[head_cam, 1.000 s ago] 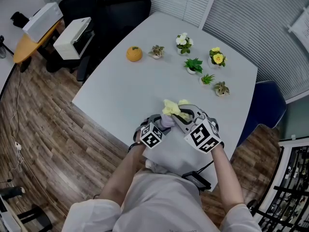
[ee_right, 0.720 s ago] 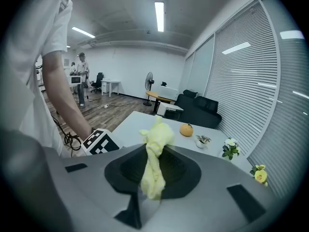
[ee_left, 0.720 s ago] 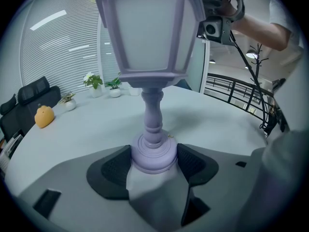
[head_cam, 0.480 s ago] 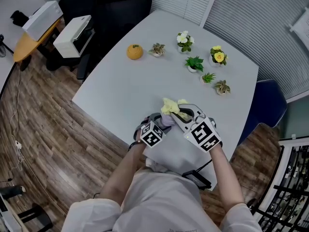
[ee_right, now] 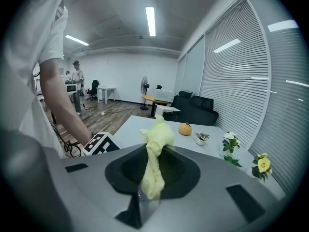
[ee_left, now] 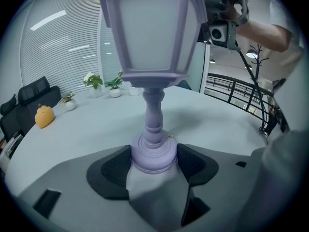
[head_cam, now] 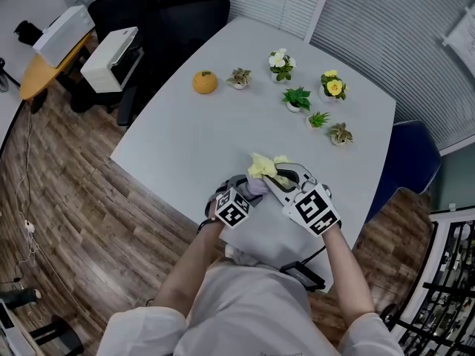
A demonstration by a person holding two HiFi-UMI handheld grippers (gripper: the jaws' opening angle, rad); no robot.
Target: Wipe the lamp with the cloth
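Nearest, the left gripper (ee_left: pixel 154 162) has its dark, textured pads closed against the round, stepped base of a lilac lantern lamp (ee_left: pixel 152 52). The lamp's turned stem rises upright to a faceted hood with frosted panes, at the near edge of the smooth, pale grey table (head_cam: pixel 185 147). Beside it, the right gripper (ee_right: pixel 152 170) pinches a soft, crumpled yellow cloth (ee_right: pixel 155 151) between nearly closed jaws, the bunch sitting at the lamp's top. Farther across the tabletop are a small orange pumpkin (head_cam: pixel 205 83) and a cluster of little potted plants (head_cam: pixel 297 99). Black chairs (head_cam: pixel 185 10) stand beyond the table.
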